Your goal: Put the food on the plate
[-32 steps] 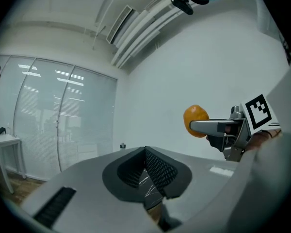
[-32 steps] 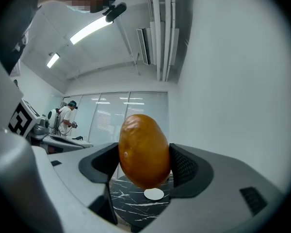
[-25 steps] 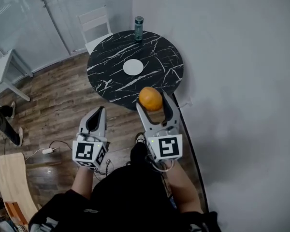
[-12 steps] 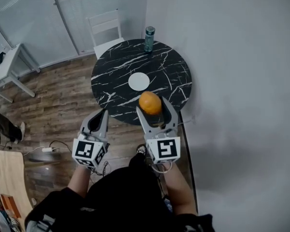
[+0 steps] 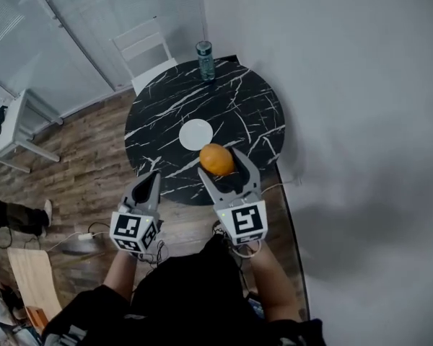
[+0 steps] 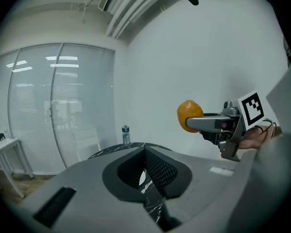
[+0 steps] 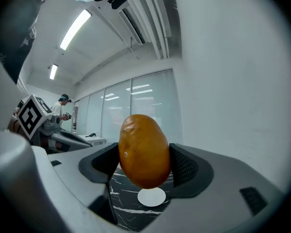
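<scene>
Right gripper [image 5: 220,161]: jaws partly open and clamped on the food [image 5: 215,157], an orange, smooth, oval piece, one pad on each flank. Right gripper view: the food [image 7: 144,151] fills the gap between the pads and bulges above and below them. The white plate [image 7: 152,196] shows under it and further ahead, lying bare on the black marbled table [image 7: 128,205]. That view alone also shows another person [image 7: 63,108] far behind on its left. Head view: the plate [image 5: 195,134] sits near the middle of the round table [image 5: 260,114]. The food is on the person's side of the plate, just beside its rim and not on it. A bottle [image 5: 205,50] stands well beyond the plate at the far table edge, with a white chair [image 5: 144,45] past it. Only the left gripper view gives height: there the right gripper [image 6: 218,125] is seen side-on with the food [image 6: 189,115] at its tip, held in the air above table level and touching nothing but the pads. Left gripper [image 5: 147,182]: on the person's side of the plate and off the table edge. In its own view the jaws [image 6: 146,152] stand together at the tips with nothing between them. A narrow slit lower down shows only marbled tabletop.
</scene>
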The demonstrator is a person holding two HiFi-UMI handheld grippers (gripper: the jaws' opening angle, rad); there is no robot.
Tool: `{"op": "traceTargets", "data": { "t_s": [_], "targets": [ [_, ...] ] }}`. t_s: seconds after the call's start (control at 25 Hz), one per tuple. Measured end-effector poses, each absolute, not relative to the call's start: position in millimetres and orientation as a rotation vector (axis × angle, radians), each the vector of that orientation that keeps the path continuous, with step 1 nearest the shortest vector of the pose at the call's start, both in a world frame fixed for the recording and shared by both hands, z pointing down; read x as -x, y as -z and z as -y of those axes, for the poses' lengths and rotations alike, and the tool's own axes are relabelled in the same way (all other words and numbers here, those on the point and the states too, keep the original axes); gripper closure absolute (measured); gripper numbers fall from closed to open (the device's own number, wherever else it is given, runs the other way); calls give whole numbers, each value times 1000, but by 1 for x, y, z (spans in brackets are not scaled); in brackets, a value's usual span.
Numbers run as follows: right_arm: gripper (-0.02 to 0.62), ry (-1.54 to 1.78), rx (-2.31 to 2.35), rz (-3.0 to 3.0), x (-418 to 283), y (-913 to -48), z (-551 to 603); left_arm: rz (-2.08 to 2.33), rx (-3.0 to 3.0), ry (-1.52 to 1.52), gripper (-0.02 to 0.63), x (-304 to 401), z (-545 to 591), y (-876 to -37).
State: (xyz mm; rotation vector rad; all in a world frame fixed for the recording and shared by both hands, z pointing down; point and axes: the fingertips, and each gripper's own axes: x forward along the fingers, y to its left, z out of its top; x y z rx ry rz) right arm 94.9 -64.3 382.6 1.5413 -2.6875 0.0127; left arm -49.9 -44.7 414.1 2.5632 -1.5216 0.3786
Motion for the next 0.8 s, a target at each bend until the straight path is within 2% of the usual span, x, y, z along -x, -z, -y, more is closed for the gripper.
{"op": "traceTargets", "data": {
  "t_s": [0.36,0.8],
  "targets": [
    [284,-155,-1455,2649,-129,-431,87,1413,-2510,-504,607,14,77,-465],
    [284,-188,-1333,2570,-116,-463,122,1368,-2467,-498,607,18,114,-498]
  ]
}}
